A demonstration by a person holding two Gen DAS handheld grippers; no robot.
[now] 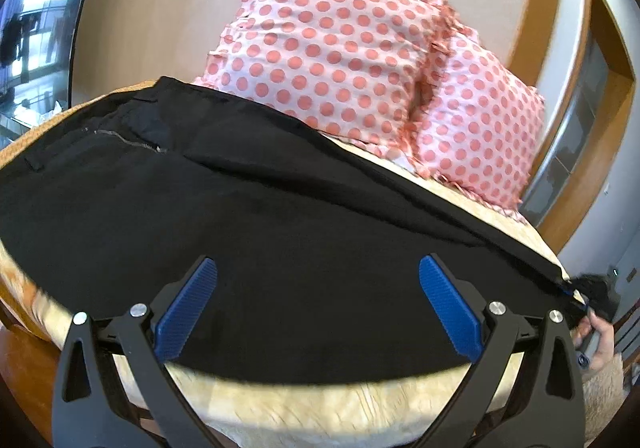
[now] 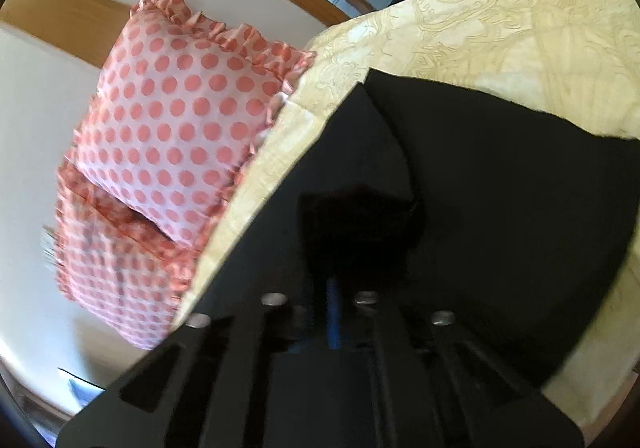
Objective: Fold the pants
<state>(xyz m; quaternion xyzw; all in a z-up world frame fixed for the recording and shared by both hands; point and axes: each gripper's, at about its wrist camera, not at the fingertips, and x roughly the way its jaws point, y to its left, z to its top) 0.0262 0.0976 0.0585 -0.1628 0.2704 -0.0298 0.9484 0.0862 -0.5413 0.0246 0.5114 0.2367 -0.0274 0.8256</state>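
While one pants [image 1: 248,216] lies, two pillows [image 1: 340,48] lean.

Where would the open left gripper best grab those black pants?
Take the pants by their near edge, coming in low from the bed's front. That edge lies flat and exposed just below the open left gripper, thin enough to pinch.

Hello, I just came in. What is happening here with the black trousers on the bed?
A person holding a gripper in each hand is folding black pants spread on a yellow bedspread. The left gripper is open above the cloth and holds nothing. The right gripper appears shut on the fabric, which bunches just ahead of it. Two polka-dot pillows lie behind the pants. No clear fold shows yet.
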